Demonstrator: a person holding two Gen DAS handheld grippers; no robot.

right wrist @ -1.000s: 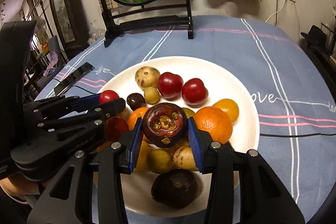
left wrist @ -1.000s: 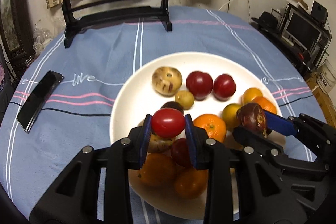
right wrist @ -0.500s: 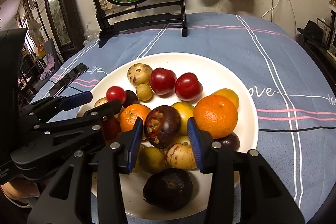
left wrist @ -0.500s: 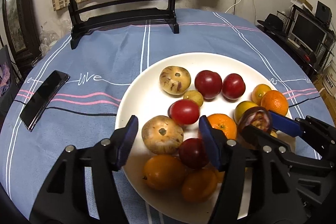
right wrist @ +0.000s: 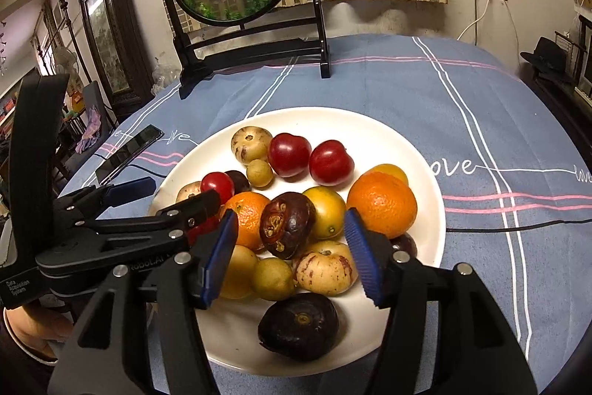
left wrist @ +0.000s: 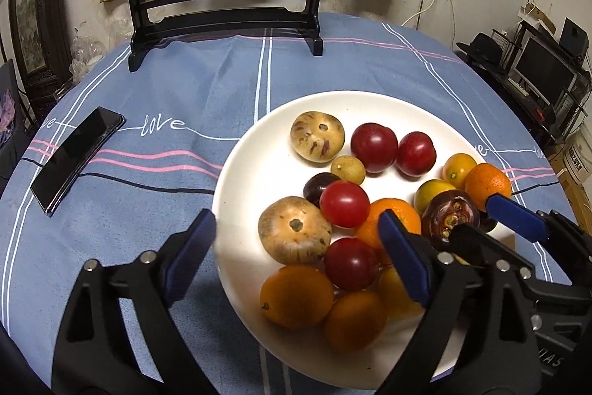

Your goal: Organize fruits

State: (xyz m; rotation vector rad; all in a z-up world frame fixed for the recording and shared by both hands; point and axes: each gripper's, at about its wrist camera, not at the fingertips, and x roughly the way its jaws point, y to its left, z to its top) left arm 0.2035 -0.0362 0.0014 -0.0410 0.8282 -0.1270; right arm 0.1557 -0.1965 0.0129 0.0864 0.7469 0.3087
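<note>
Left tool (left wrist: 296,243) just opened wide over red cherry tomato (left wrist: 344,204), right tool (right wrist: 290,247) opening, dark mangosteen (right wrist: 286,224) loose between, white plate (right wrist: 373,132)

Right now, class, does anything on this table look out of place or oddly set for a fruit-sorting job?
Two things. A black phone lies on the tablecloth left of the white plate, with no part in sorting. On the plate, a dark mangosteen sits tilted atop other fruit, where it could roll.
</note>
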